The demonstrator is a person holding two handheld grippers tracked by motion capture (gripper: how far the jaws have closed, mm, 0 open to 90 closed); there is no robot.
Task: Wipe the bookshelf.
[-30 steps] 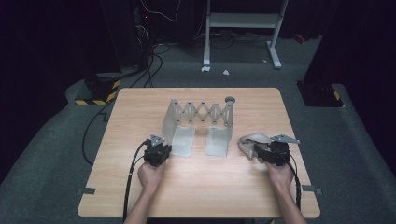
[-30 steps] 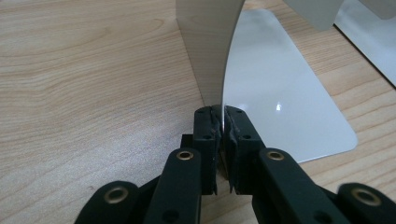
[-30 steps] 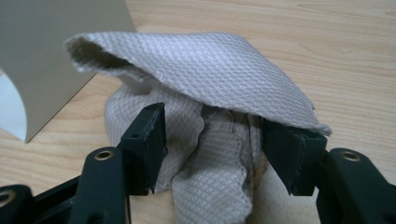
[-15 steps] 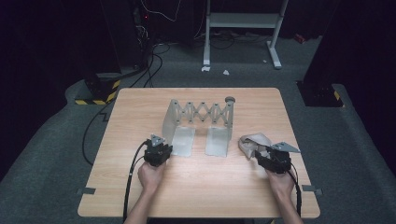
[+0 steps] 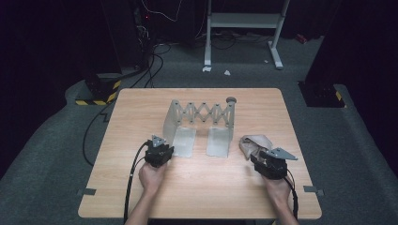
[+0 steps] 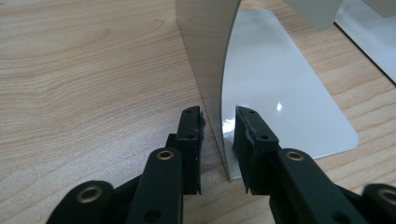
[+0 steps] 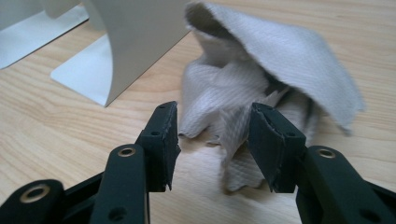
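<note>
Left tool (image 6: 218, 135) straddles the bookend (image 6: 210, 60) wall, jaws apart – could tip it. Right tool (image 7: 215, 140), jaws apart at the cloth (image 7: 261, 74) – might just shove it.

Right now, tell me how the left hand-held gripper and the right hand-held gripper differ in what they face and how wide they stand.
The left hand-held gripper straddles the upright plate of the metal bookend rack, jaws narrowly apart; the right hand-held gripper faces a crumpled grey cloth, jaws wide open. The left meets something rigid and thin, the right something soft and bunched, a fold of it between its jaws. Both sit low over the wooden table, and neither is clamped shut.
</note>
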